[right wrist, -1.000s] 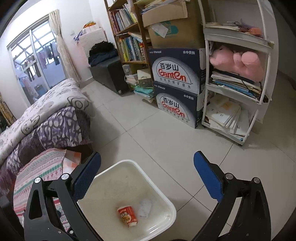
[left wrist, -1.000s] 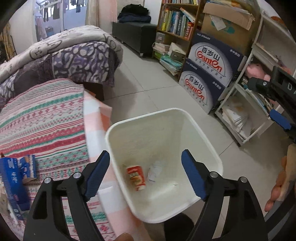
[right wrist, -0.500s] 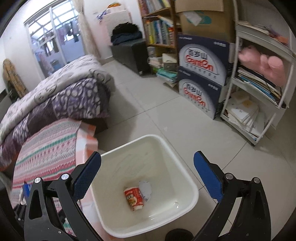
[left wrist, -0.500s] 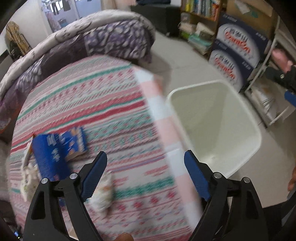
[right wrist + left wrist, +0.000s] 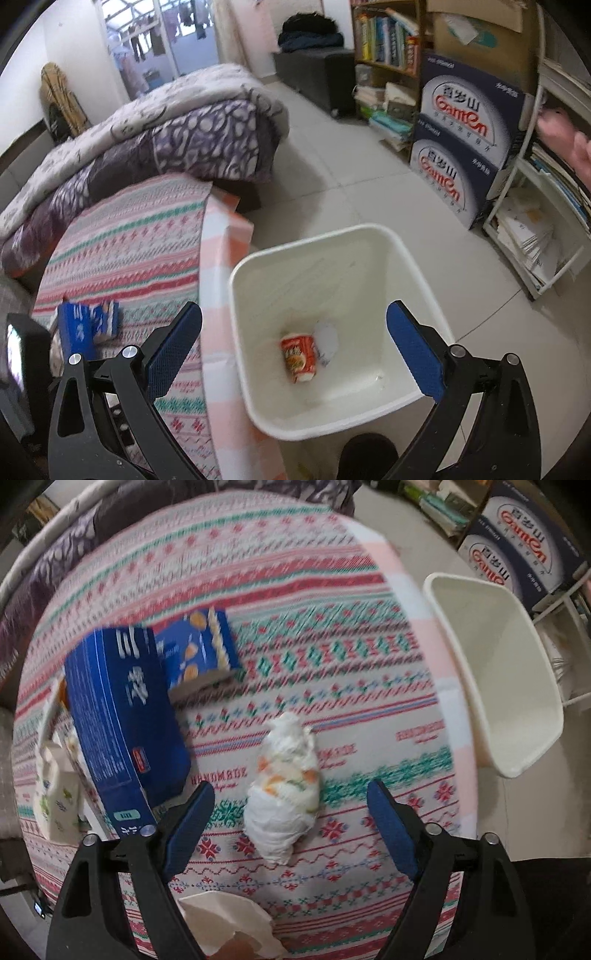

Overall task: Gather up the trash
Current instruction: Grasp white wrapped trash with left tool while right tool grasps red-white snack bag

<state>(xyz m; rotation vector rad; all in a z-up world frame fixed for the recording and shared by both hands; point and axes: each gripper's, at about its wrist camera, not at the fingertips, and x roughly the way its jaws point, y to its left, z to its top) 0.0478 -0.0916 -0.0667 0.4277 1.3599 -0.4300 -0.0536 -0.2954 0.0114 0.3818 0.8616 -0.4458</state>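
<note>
White plastic bin [image 5: 369, 417] under the open, empty right gripper [image 5: 295, 350] holds a cup [image 5: 297, 356]; crumpled tissue wad [image 5: 286, 794] between the open left gripper's [image 5: 288, 827] fingers, blue boxes [image 5: 122, 716] beyond remain.

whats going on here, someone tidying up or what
A person with a handheld gripper in each hand is collecting trash from a table with a patterned cloth. The left gripper is open and lined up around a crumpled white wad on the cloth, not yet gripping it. The right gripper is open and empty above the white bin beside the table, which already holds a red cup and a paper scrap. Blue boxes remain on the table.
</note>
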